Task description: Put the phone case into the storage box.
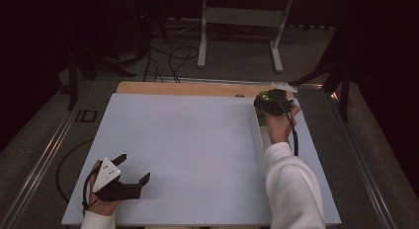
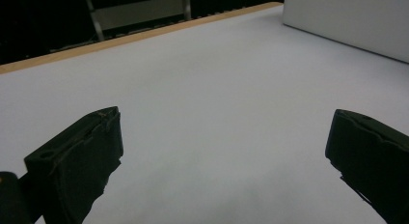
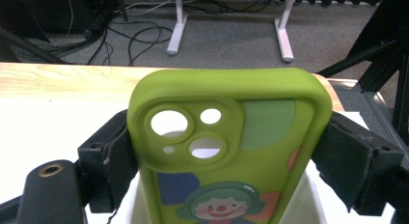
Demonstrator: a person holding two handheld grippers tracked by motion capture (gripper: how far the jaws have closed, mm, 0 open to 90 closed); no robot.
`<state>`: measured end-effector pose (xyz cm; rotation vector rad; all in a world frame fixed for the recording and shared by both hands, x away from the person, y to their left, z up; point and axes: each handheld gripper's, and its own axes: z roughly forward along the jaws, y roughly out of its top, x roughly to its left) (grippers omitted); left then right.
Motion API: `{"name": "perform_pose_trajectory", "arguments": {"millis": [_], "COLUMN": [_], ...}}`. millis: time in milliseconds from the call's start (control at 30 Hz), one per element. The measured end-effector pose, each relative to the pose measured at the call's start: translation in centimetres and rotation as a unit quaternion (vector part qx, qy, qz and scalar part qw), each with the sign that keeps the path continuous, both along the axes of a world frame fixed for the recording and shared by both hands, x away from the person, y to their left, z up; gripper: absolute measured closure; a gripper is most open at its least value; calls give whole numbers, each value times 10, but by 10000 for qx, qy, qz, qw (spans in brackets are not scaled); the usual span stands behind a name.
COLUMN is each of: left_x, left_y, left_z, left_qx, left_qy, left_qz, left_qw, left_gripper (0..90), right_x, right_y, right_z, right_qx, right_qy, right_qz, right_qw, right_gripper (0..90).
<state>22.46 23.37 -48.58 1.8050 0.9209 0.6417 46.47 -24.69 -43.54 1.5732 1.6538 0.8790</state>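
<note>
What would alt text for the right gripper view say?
A green phone case with camera cutouts and a clown cartoon is clamped between the right gripper's black jaws. Behind it lie a white table with a wooden edge, grey floor and cables.

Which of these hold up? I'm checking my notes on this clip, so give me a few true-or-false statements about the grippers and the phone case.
1. The right gripper clamps a green phone case by its two long sides. True.
2. The phone case lies flat on the table. False: it is held between the jaws above a white box.
3. The left gripper is shut on a pen. False: its jaws stand wide apart with nothing between them.
4. The phone case has a clown picture on it. True.
5. The left gripper is at the far right corner of the table. False: it is near the left front corner.
</note>
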Motion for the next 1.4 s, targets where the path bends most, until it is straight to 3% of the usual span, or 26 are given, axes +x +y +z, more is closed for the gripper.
{"name": "perform_pose_trajectory", "arguments": {"millis": [733,800,867,1400], "left_x": [-1,-1,-1,-1], "left_y": [1,1,1,0], "left_z": [0,0,0,0], "left_qx": [-13,-15,-20,3], "left_qy": [-10,-9,-12,-3], "left_qz": [18,18,21,6], "left_qw": [10000,10000,10000,10000], "left_gripper": [0,0,0,0], "right_x": [3,3,3,-3], "right_y": [-1,-3,-3,-4], "right_z": [-5,-4,-4,3], "right_qx": [2,188,207,283], "right_qy": [69,33,19,-33], "right_qz": [-10,-56,-65,283], "right_qw": [10000,9998,9998,9992], "right_gripper": [141,88,83,76]}}
